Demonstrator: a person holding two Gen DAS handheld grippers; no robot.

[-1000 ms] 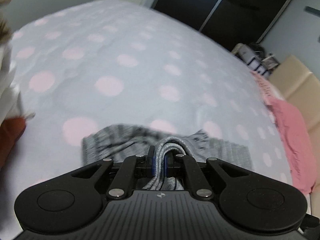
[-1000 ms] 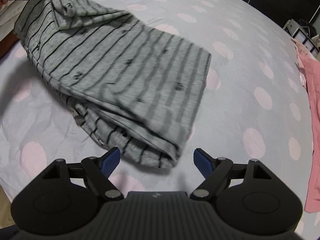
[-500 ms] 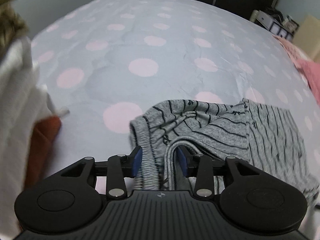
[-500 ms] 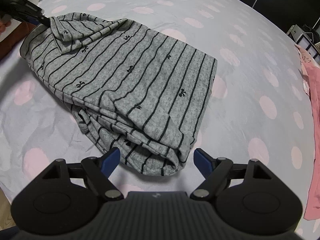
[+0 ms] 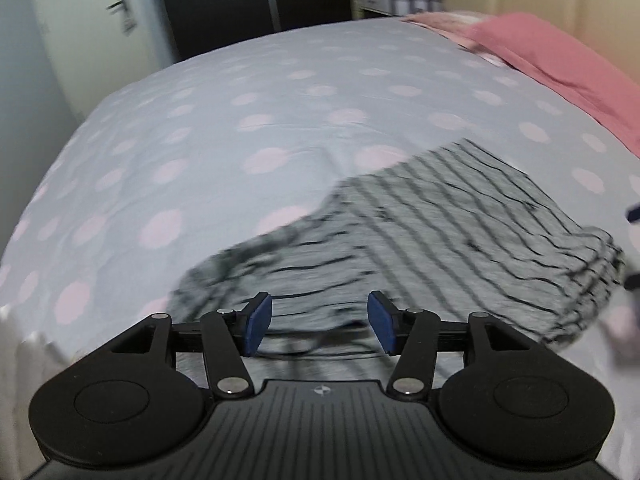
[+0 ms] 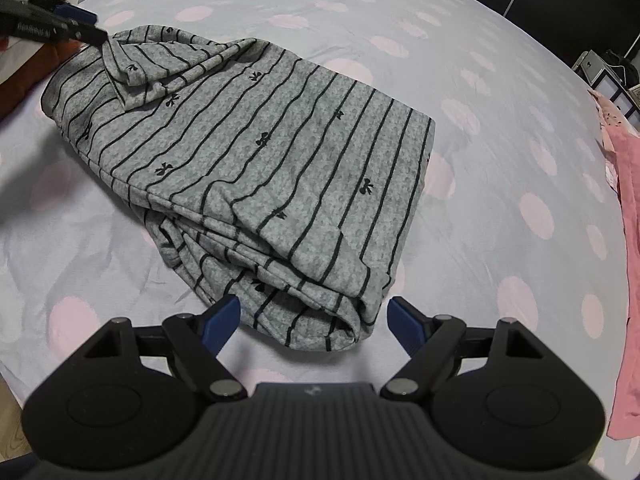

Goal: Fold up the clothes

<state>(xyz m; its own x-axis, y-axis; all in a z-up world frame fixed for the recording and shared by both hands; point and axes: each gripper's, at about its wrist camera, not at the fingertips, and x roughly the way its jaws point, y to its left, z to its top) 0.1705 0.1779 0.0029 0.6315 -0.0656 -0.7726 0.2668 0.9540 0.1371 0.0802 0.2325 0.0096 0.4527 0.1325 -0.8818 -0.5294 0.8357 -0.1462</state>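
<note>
A: Where is the garment?

B: The grey striped garment lies on the bed, folded into a thick bundle with several layers showing at its near edge. It has thin black stripes and small black bows. The bed sheet is pale grey with pink dots.

A: And the right gripper?

B: The right gripper is just in front of the near folded end of the garment. Its blue fingers stand wide apart, one at each side of that end, and they hold nothing. I cannot tell if they touch the cloth.

A: What about the left gripper?

B: In its own view the left gripper also has its fingers apart, with the garment lying beyond and under them, not clamped. This view is blurred. In the right wrist view the left gripper appears at the far left corner of the garment, where the cloth is bunched into a small raised fold; its tip seems to be at this fold, but I cannot tell if it touches.

A: Anything else on the bed?

B: A pink cloth lies along the right edge, well apart from the garment. Beside the far left corner, something reddish-brown is at the bed edge.
</note>
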